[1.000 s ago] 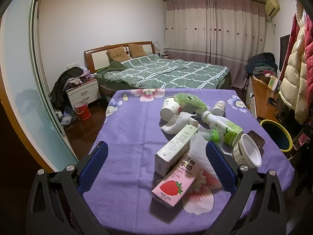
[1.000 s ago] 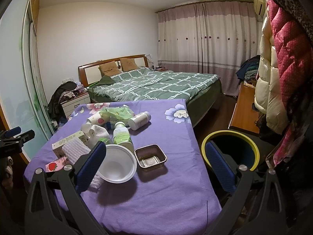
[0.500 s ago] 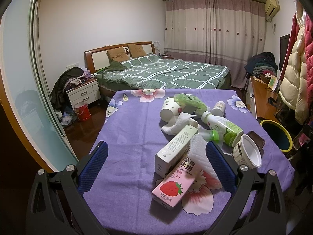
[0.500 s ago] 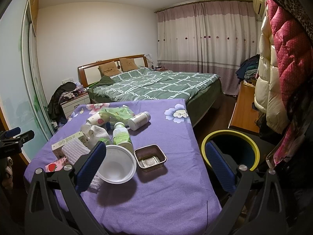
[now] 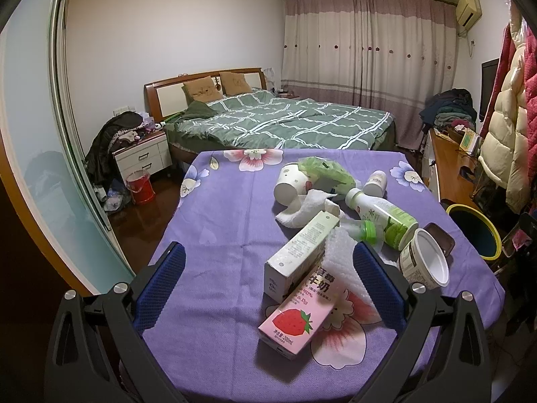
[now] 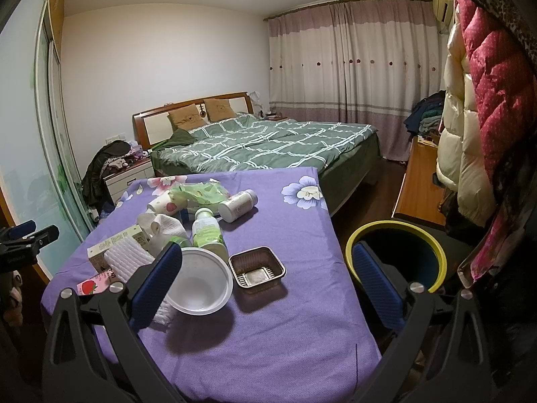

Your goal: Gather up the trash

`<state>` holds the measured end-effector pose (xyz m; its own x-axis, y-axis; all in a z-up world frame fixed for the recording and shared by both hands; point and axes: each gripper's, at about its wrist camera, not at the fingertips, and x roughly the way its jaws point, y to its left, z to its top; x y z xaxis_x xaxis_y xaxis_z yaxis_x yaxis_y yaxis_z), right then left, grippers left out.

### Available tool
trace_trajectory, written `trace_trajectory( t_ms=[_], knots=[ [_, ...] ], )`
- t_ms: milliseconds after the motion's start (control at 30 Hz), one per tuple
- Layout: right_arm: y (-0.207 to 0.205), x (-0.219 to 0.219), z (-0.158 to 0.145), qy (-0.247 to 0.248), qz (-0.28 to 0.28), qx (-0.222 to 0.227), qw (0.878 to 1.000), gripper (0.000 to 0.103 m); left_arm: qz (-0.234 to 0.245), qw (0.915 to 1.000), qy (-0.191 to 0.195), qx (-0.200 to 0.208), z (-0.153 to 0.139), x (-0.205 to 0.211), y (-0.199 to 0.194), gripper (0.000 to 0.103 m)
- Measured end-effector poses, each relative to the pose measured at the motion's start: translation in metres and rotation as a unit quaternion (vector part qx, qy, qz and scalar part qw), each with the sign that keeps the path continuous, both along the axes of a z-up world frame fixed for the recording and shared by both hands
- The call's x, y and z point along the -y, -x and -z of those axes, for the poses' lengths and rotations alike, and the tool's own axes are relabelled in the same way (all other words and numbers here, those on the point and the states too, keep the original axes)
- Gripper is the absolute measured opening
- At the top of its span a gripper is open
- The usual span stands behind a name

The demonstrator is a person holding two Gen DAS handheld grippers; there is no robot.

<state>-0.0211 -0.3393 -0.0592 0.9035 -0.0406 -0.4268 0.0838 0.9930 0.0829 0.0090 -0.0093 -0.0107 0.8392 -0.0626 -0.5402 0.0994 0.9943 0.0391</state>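
Note:
Trash lies on a purple flowered tablecloth [image 5: 221, 235]: a pink strawberry milk carton [image 5: 298, 315], a white box [image 5: 302, 252], a green-label bottle [image 5: 386, 215], a white plastic bowl [image 5: 426, 262], a paper cup [image 5: 288, 184], a tissue [image 5: 302, 208] and a green bag [image 5: 322, 171]. My left gripper [image 5: 268, 285] is open and empty, hovering above the carton. In the right wrist view my right gripper [image 6: 268, 282] is open and empty above the white bowl [image 6: 198, 282] and a brown tray [image 6: 256, 267]. The yellow-rimmed bin [image 6: 396, 255] stands on the floor right of the table.
A green bed [image 5: 285, 124] stands behind the table, a nightstand [image 5: 141, 158] and red bucket [image 5: 139, 186] at left. Coats [image 6: 486, 100] hang at the right, beside a wooden desk [image 6: 419, 181]. A small white bottle [image 6: 238, 201] lies on the cloth.

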Motion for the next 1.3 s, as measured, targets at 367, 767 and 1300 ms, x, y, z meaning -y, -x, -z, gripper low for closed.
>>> trace_trajectory(
  t_ms=[367,767,1300],
  knots=[
    [0.0002,0.0014,0.0010,-0.003,-0.001,-0.001,1.000,0.097,0.000,1.0000,0.002,-0.003,0.0020,0.0005,-0.0020,0.098],
    [-0.0009,0.0014,0.0025,-0.003,0.001,-0.001,1.000,0.097,0.000,1.0000,0.001,-0.004,0.0023,0.0005,-0.0024,0.098],
    [-0.0030,0.0039,0.0062,-0.006,0.002,-0.003,1.000,0.097,-0.002,1.0000,0.003,-0.009,0.0054,-0.0001,-0.0052,0.098]
  ],
)
